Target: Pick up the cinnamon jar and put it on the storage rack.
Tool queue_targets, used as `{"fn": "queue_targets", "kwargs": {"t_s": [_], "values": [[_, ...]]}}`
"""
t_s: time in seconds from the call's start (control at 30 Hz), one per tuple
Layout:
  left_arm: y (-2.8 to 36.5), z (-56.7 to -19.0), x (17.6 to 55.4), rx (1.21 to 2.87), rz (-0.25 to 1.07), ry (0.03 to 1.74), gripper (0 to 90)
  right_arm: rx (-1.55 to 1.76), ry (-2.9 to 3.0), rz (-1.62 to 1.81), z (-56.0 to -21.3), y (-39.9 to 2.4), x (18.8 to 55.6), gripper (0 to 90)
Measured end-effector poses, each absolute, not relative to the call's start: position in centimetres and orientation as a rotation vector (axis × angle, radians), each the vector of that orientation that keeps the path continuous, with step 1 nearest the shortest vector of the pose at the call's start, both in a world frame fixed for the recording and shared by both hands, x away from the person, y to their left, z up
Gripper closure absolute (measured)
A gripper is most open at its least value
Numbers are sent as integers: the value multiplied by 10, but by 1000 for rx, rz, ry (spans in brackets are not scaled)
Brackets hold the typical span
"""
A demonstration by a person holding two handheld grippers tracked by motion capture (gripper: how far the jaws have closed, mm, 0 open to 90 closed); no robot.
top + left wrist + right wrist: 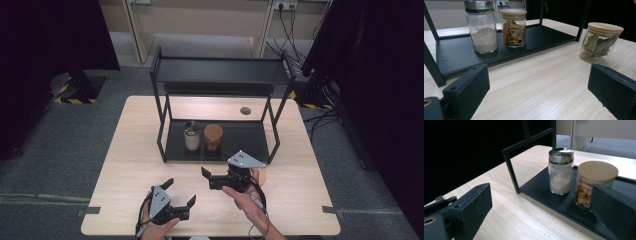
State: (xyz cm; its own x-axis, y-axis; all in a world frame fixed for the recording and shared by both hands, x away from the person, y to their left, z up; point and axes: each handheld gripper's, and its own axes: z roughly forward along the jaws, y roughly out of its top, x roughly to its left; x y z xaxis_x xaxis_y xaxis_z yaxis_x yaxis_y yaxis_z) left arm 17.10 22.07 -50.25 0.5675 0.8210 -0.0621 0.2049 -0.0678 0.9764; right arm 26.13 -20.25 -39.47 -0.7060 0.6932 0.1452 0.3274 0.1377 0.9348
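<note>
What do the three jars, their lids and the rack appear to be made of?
All three jars look like clear glass, since their contents show through.

The white-powder jar has a shiny, probably metal lid.

The rolled-bark jar and the leaf jar have pale lids with visible grain, likely wood or bamboo.

The rack looks like matt black painted metal.

The table has a light wood-grain surface, possibly laminate.

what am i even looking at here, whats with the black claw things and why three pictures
A person sits at a wooden table holding a two-jaw gripper in each hand: the left gripper and the right gripper. Both are open and hold nothing. The high view looks down from above; the other two come from cameras riding on each gripper, so its black jaws rise from the bottom. A black shelf rack stands on the table, with a jar of white powder and a jar of brown rolls on its lower tray. A jar of dried leaves stands on the tabletop beside it.
</note>
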Motion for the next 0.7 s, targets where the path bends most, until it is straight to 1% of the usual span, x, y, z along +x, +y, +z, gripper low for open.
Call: {"fn": "queue_targets", "kwargs": {"t_s": [0.7], "values": [[221,-503,172,1589,636,896,31,949,2130,1626,-415,-219,240,50]]}}
